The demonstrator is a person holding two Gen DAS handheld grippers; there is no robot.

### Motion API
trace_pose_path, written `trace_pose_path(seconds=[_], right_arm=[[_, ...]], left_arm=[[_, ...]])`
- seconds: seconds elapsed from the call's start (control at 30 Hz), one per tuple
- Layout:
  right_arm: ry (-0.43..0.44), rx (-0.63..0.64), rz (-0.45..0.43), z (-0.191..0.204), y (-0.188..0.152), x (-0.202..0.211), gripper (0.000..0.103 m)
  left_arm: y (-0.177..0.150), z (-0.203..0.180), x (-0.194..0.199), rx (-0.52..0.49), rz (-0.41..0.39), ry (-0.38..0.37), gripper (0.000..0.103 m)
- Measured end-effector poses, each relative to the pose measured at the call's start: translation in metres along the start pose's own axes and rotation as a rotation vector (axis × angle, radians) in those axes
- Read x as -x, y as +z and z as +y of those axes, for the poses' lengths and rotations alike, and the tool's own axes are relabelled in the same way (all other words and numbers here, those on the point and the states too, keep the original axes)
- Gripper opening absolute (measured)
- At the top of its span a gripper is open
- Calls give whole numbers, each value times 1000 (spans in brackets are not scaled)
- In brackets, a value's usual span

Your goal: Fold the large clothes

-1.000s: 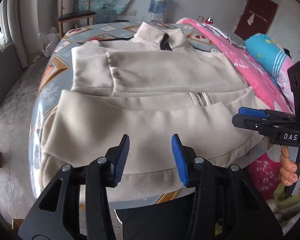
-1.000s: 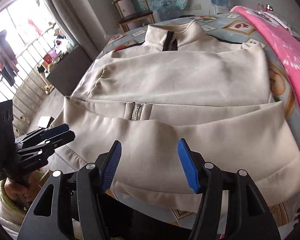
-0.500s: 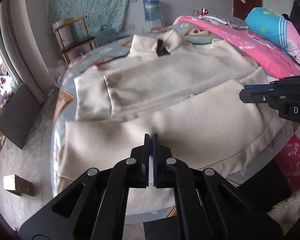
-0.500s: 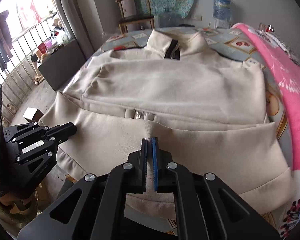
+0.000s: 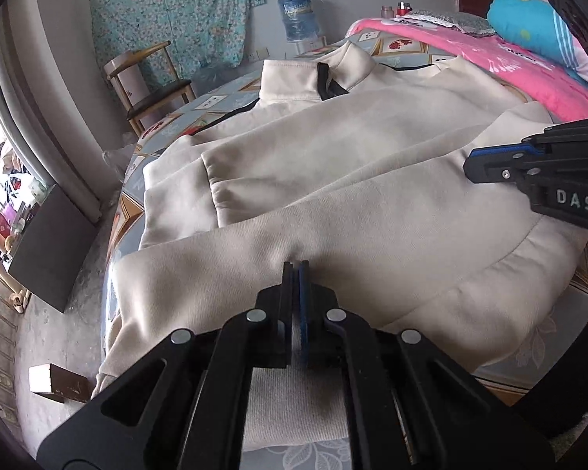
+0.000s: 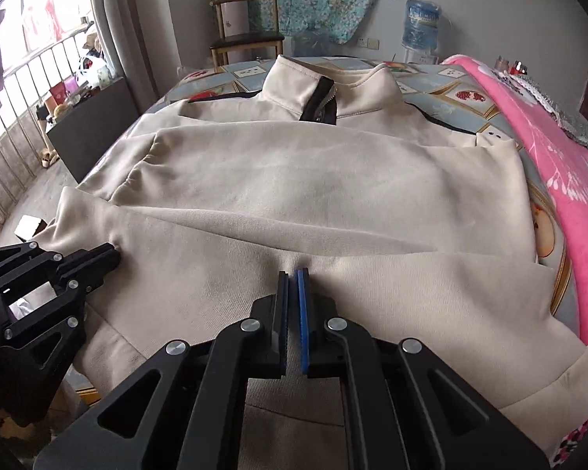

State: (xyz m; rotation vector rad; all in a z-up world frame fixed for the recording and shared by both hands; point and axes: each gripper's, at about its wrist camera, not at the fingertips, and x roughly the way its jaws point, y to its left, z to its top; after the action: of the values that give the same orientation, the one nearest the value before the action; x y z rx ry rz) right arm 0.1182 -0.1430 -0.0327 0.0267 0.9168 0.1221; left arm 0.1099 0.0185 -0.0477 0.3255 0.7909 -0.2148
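While both grippers point(image 5: 296, 270) point(image 6: 293, 280) pinch its hem, jacket point(image 6: 313, 180) flat, collar pointing away.

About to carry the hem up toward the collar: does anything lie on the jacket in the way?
Nothing visible. Both the left gripper and the right gripper are shut on the jacket near its hem, and only the jacket's own folded sleeve lies between them and the collar.
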Motion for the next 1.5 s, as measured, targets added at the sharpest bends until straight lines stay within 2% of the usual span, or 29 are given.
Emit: trace_pose_path(seconds=[0.03,0.13,0.2,0.4,0.6,0.63,0.67,0.7,0.77,0.93,1.03,1.13,1.17,1.2,1.27,1.33,1.43,1.47,1.5], right_arm=[[11,-25,-13,-9,0,9,5],[-83,-87,-65,-44,-1,38,19],[-143,-151,-82,-76,-3,55,36],[-262,-224,-5,-137,-12,56,40],[-188,-282,44,-159,-22,33,40],[-178,-289,39,-161,-23,32,40],[-167,-290,25,-162,-23,34,35],[-159,-283,16,-160,-23,36,16],[-182,-250,2,-154,-23,39,5],[-266,-173,-135,-134,-17,71,2],[-315,-180,-128,-142,-12,67,2],[-232,-270,-57,-165,-16,52,3],[-202,-307,-45,-173,-18,50,9],[-159,-340,-34,-180,-20,46,26],[-109,-378,-42,-188,-23,43,45],[-61,-386,-26,-193,-23,35,45],[-36,-372,-4,-193,-22,25,45],[-34,-365,-7,-191,-23,25,39],[-8,-354,-12,-189,-22,25,25]], left_arm=[[0,1,0,7,0,-6,3],[-1,1,0,5,0,-8,3],[-1,1,0,2,0,-7,3],[0,0,-1,-3,2,-3,3],[1,-2,-1,-14,10,6,3],[1,-2,-1,-17,11,8,3],[2,-3,-2,-19,12,8,3],[2,-3,-2,-21,13,9,3],[2,-3,-2,-21,12,8,3],[2,-3,-2,-21,16,13,3],[2,-4,-2,-22,17,13,3],[2,-4,-2,-26,19,13,3],[2,-5,-2,-30,19,13,3],[1,-4,-2,-32,19,12,3],[0,-4,-2,-36,18,11,3],[0,-5,-3,-42,19,12,3],[0,-5,-2,-46,20,13,3],[0,-5,-2,-46,19,13,3],[0,-5,-2,-47,18,13,3]])
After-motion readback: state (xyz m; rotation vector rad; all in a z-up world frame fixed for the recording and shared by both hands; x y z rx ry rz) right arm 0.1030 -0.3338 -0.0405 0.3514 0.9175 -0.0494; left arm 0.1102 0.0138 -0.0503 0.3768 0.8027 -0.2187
